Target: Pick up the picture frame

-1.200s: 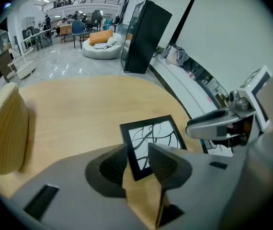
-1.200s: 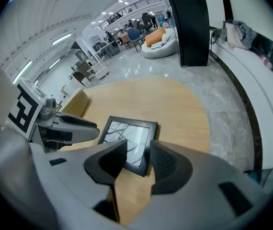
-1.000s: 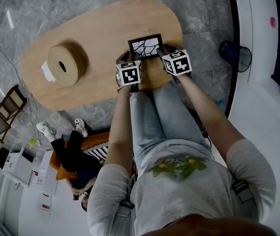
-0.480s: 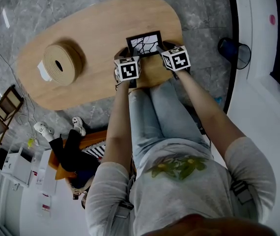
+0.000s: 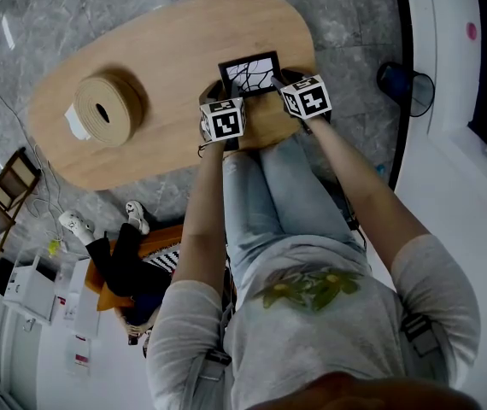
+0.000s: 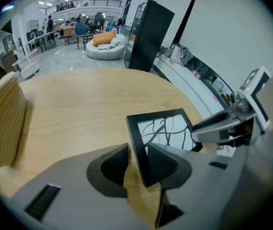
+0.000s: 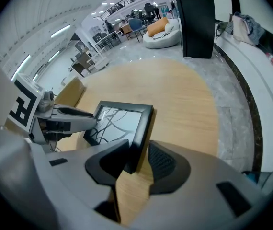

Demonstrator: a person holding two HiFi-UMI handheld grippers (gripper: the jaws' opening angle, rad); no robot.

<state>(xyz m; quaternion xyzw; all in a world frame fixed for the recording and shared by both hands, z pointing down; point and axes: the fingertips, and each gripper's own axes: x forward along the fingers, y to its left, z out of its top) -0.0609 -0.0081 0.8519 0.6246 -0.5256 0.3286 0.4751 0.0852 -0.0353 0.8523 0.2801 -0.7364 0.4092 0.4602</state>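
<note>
The picture frame (image 5: 249, 73), black-rimmed with dark branching lines on white, lies flat on the oval wooden bench (image 5: 167, 41), by the edge nearest the person; the left claw (image 6: 137, 150) straddles the frame's left rim at its near corner, jaws spread, the rim close to one jaw and a sliver of bench showing between it and the other; the right claw (image 7: 138, 143) straddles the frame's right rim, its jaws closing but not yet pressing, bare wood showing beside the rim; a tan coiled roll (image 5: 107, 109) sits well to the frame's left.
</note>
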